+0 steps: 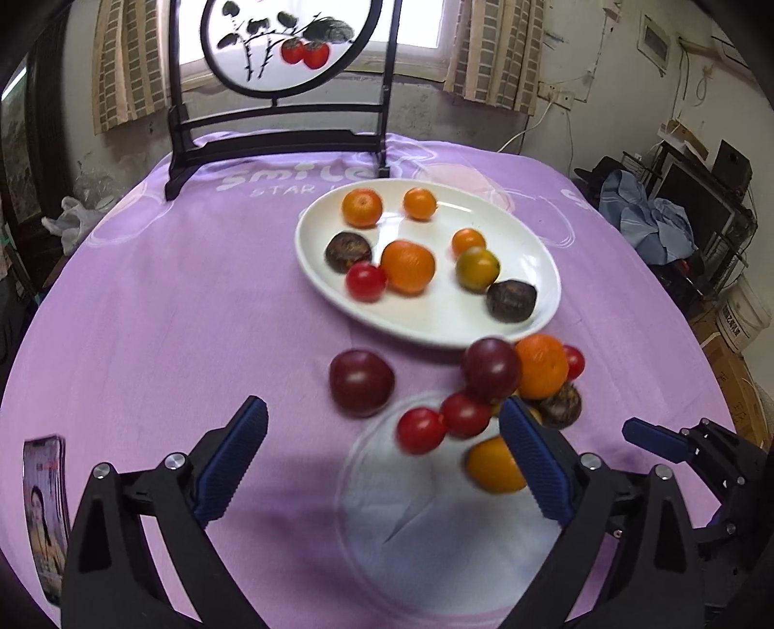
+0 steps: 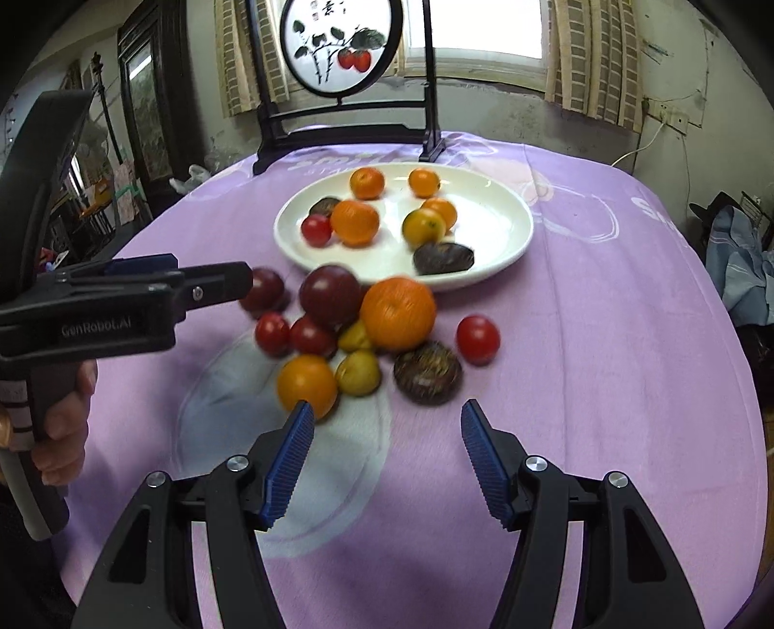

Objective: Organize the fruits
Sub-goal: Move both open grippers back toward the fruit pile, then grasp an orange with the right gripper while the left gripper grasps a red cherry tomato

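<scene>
A white oval plate (image 1: 527, 242) (image 2: 493, 208) on the purple cloth holds several fruits: oranges, a red tomato (image 1: 365, 280) and dark fruits. Loose fruit lies in front of it: a dark plum (image 1: 360, 382) (image 2: 263, 289), another plum (image 1: 491, 368) (image 2: 330, 295), a big orange (image 1: 541, 365) (image 2: 397, 312), red tomatoes (image 1: 420, 429) (image 2: 478, 338), a yellow-orange fruit (image 1: 493, 464) (image 2: 306, 384) and a dark fruit (image 2: 427, 371). My left gripper (image 1: 382, 430) is open and empty just before the pile. My right gripper (image 2: 384, 426) is open and empty near the pile.
A black stand with a round painted screen (image 1: 278, 38) (image 2: 341, 46) stands at the table's far side. A phone (image 1: 46, 513) lies at the near left. The left gripper (image 2: 145, 290) shows at the left of the right wrist view. Clutter surrounds the table.
</scene>
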